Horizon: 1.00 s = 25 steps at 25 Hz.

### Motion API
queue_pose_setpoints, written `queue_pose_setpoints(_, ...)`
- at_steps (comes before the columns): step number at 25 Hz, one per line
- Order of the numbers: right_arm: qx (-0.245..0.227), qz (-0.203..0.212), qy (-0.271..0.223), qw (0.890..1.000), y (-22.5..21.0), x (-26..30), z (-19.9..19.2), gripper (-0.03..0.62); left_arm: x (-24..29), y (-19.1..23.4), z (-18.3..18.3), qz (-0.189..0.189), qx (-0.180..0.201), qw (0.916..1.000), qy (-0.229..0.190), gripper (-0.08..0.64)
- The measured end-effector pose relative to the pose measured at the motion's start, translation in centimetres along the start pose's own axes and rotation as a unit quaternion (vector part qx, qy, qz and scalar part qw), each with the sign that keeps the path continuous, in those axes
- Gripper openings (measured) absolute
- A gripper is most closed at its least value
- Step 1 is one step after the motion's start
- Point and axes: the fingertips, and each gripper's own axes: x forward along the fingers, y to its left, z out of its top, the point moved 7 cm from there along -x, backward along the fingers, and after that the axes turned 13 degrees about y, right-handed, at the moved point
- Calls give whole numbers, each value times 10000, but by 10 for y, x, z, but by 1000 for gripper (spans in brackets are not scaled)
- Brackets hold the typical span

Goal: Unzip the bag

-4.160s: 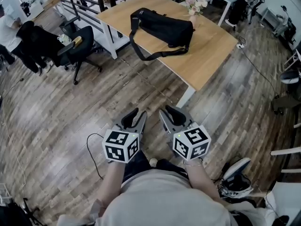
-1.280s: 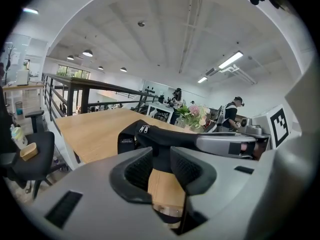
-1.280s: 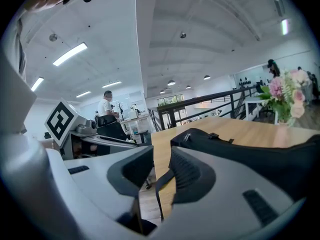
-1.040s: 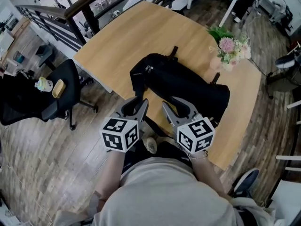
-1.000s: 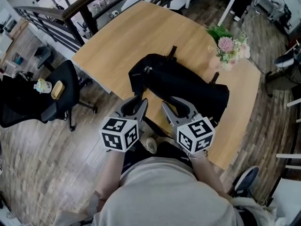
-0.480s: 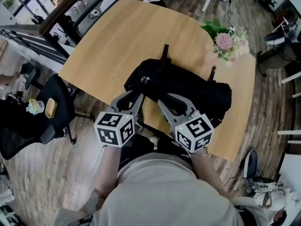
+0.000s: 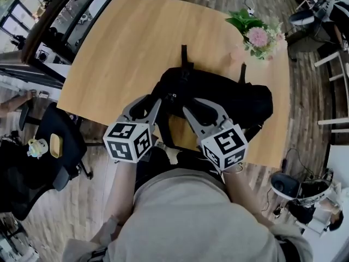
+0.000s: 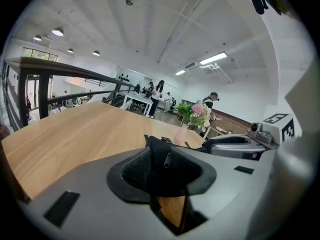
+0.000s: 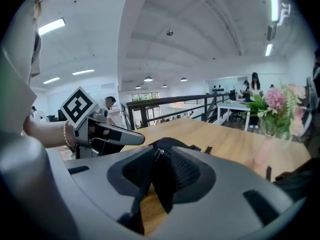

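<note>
Open office, wood plank floor [image 7: 52,222], black railing [image 7: 46,23] off to the left, black office chair [image 7: 57,149] below the left corner of the worktop. Light wooden worktop [image 7: 120,42], mostly bare. Black bag [image 7: 229,100] lies lengthwise on the near right part of the worktop, close to the front edge. One strap [image 7: 184,56] runs out from it toward the far side; another loop of strap hangs over the near edge between the two grippers. Pink vase [image 7: 238,53] with pink flowers [image 7: 256,34] and green leaves stands just beyond the bag's far right end, not touching as far as I can tell. Person stands at the near edge with a gripper in each hand. Left gripper [image 7: 146,103] is at the bag's left end with its jaws apart and nothing clamped; in the left gripper view the bag's end and a zip pull [image 8: 167,160] show through the gap. Right gripper [image 7: 197,107] is over the bag's near side, just beside the left one, also with jaws apart and gripping nothing; the right gripper view shows black fabric and a zip pull [image 9: 158,155] past the gap. A few people [image 8: 159,96] stand far back by white desks.
</note>
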Motion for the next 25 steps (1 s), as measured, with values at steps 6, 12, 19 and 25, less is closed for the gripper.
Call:
queue_pose_setpoints(6,-581,-689,111,9959,4,0,7,111,12,17,8,-134,121,9998,53,224)
queue_pose_setpoints(12,-885,-1134,273,9892,13,5,6,124,25,25,7,-738,69,9968,305,252)
queue_pose_setpoints(19,-1346,-1555,814,9752,18,22,6,137,43,30,-10,-1363,148,9861,943,252)
queue_pose_setpoints(25,-2081,-1954,1322,9492,25,39,4,175,51,31,-16,-1578,256,9800,1185,230)
